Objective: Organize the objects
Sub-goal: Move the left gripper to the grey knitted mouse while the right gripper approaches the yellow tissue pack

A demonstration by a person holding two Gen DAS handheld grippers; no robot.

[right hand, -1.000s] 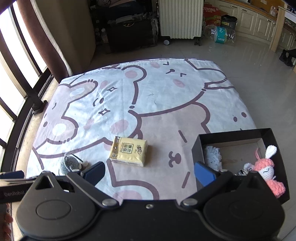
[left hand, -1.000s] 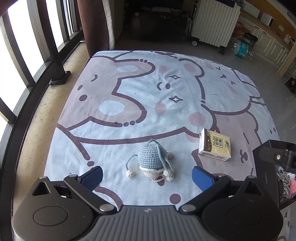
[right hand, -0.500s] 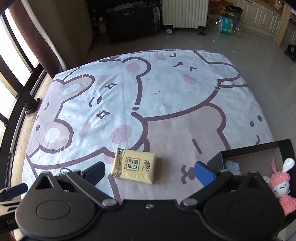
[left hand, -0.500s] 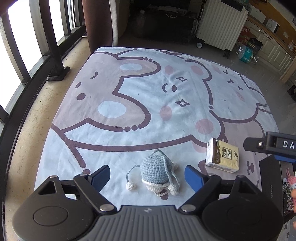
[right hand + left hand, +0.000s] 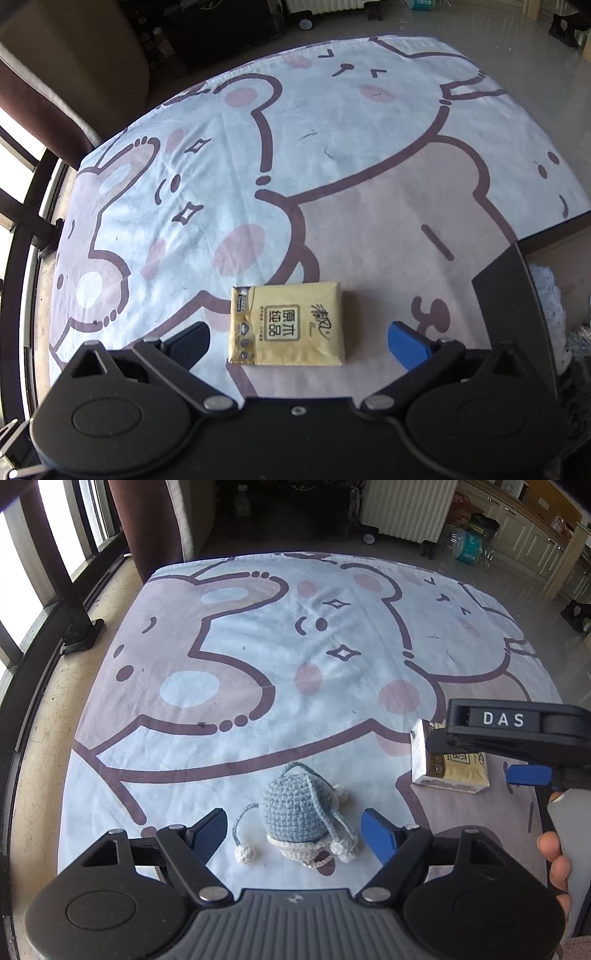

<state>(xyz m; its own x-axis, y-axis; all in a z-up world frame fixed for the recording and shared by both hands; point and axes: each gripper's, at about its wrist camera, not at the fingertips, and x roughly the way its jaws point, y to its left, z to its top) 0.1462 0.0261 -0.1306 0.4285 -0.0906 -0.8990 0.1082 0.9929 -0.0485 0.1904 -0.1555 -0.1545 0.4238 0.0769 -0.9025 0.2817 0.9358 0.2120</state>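
Left hand-held gripper [image 5: 293, 830]: fingers apart, having just been narrowing; the crocheted toy sits between the blue pads, neither pad touching it.
Crocheted toy [image 5: 295, 814]: blue-grey knitted ball with cream trim and dangling cords, lying on the cartoon-print blanket [image 5: 258, 657].
Right hand-held gripper [image 5: 299, 341]: fingers spread wide, one on each side of the tissue pack, clear of it.
Tissue pack [image 5: 291, 328]: flat yellow packet on the blanket, just beside the black box.
Black box [image 5: 506, 295]: at the right edge, with white yarn items inside.
Hand [image 5: 554, 856]: fingertips on the right gripper's grey handle.
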